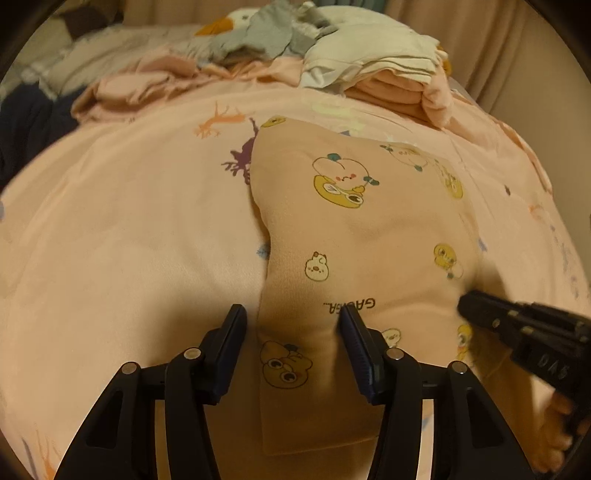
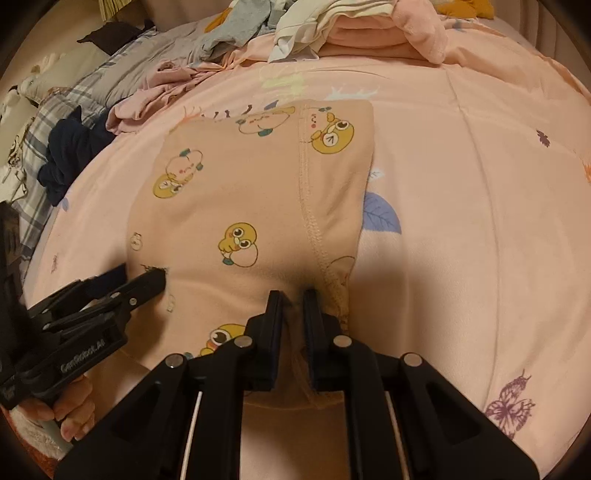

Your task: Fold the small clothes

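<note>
The garment (image 2: 251, 206) lies flat on the bed (image 2: 461, 221), near its front edge. The left gripper (image 1: 291, 325) straddles the garment's left edge, and the right gripper (image 2: 291, 299) pinches a fold at its near right side. Along the bed's far edge sits a pile of clothes (image 2: 362, 29), with more clothes (image 2: 74, 155) at the far left corner.

- A small peach-pink knit garment (image 2: 258, 206) printed with yellow cartoon ducks lay spread on the bed, its near edge lifted and bunched.
- A stitched seam ran lengthwise down its right part.
- Upside-down dark lettering showed near the close end.
- Its far edge lay flat and straight.
</note>
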Demonstrator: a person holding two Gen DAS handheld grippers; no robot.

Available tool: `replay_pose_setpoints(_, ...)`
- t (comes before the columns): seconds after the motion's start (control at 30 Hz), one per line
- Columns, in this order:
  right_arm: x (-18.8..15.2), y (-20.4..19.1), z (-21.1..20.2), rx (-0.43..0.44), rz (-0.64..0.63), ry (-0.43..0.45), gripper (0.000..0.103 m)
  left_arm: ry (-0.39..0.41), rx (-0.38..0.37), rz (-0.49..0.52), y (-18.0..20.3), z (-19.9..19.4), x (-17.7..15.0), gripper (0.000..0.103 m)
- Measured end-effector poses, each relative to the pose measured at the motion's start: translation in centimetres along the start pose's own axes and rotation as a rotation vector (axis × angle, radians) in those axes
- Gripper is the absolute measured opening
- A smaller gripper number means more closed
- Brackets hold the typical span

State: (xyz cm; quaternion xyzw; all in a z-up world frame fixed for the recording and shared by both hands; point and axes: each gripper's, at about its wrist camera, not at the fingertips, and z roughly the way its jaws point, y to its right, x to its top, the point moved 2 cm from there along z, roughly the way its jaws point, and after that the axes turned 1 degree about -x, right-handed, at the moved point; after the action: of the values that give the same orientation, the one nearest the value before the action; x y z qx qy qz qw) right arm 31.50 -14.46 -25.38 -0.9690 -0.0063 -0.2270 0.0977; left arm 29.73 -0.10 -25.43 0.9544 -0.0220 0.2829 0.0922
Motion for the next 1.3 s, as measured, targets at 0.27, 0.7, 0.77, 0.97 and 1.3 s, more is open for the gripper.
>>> replay_pose_setpoints(0.27, 0.6, -0.3, -0.4, -0.075, 0.041, 0.026, 0.011, 0.004, 0.090, -0.045, 0.3, -0.7, 0.3, 0.050)
replay_pose_setpoints(0.7, 0.1, -3.6, -14.0, -0.102, -0.030, 0.186, 0.017, 0.185, 0.031, -0.035, 1.6, -15.2, 3.1, 0.032)
replay_pose_setpoints(0.77, 0.0, -4.1, -16.4, -0.124, -0.052, 0.220, 0.017, 0.216, 0.012, -0.019, 1.8, -17.9, 3.0, 0.032)
replay_pose_setpoints(0.97, -1.2, -5.3, -23.7, -0.167, -0.110, 0.351, 0.056, 0.296, 0.001, 0.032, 3.0, -24.2, 2.6, 0.058)
replay_pose_setpoints(1.3, -2.6, -5.7, -28.4, -0.138, -0.100, 0.393, 0.063, 0.368, -0.002, 0.097, 4.6, -27.7, 1.9, 0.060)
